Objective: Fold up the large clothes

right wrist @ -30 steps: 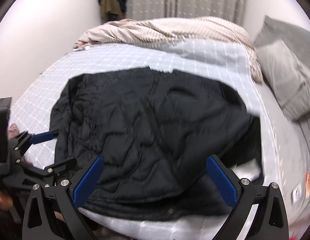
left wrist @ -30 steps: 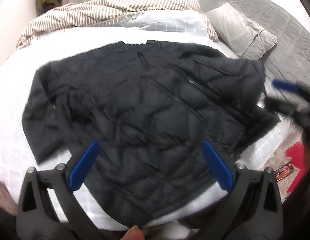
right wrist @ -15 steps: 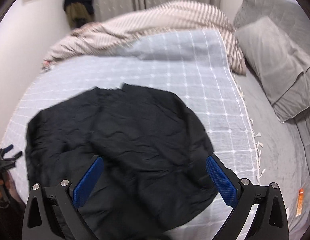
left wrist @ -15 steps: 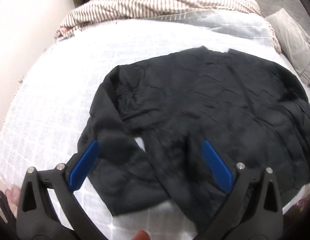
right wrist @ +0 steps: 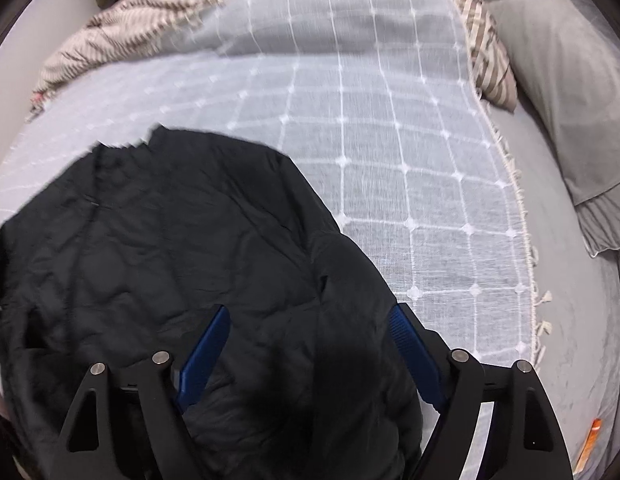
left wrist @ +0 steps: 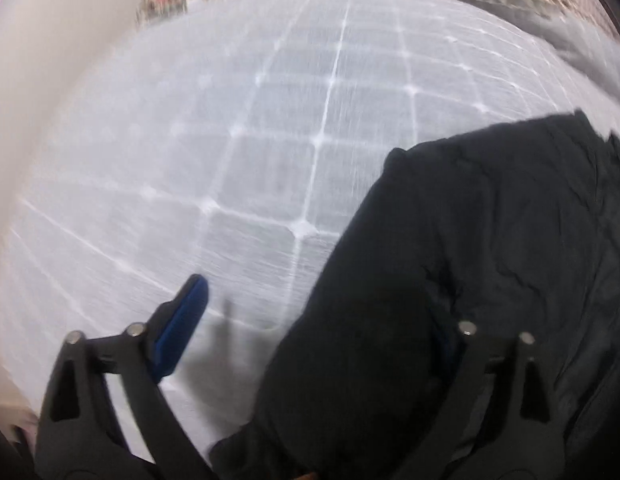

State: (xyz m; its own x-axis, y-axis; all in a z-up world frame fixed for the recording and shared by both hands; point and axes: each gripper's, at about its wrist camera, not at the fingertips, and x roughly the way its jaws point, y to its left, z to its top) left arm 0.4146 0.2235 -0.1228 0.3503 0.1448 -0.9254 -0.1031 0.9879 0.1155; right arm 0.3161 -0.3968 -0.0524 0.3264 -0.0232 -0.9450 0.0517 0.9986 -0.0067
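Observation:
A black quilted jacket (left wrist: 489, 260) lies spread on the bed's grid-patterned blanket (left wrist: 270, 120). In the left wrist view my left gripper (left wrist: 313, 328) is low over the jacket's left sleeve. Its jaws are closing. One blue finger (left wrist: 182, 320) stands over bare blanket, and the other is hidden in the sleeve's fabric. In the right wrist view my right gripper (right wrist: 310, 344) straddles the other sleeve of the jacket (right wrist: 170, 260). Its jaws are closing too, with the sleeve between both blue pads, which do not visibly pinch it.
A striped duvet (right wrist: 150, 12) is bunched at the bed's far end. Grey pillows (right wrist: 569, 100) lie at the right on a grey sheet, beyond the blanket's fringed edge (right wrist: 525, 240). A pale wall (left wrist: 42, 80) runs along the bed's left side.
Both grippers swung apart from the jacket's middle, left to the left sleeve and right to the right sleeve. They dropped close to the fabric, and their jaws have narrowed.

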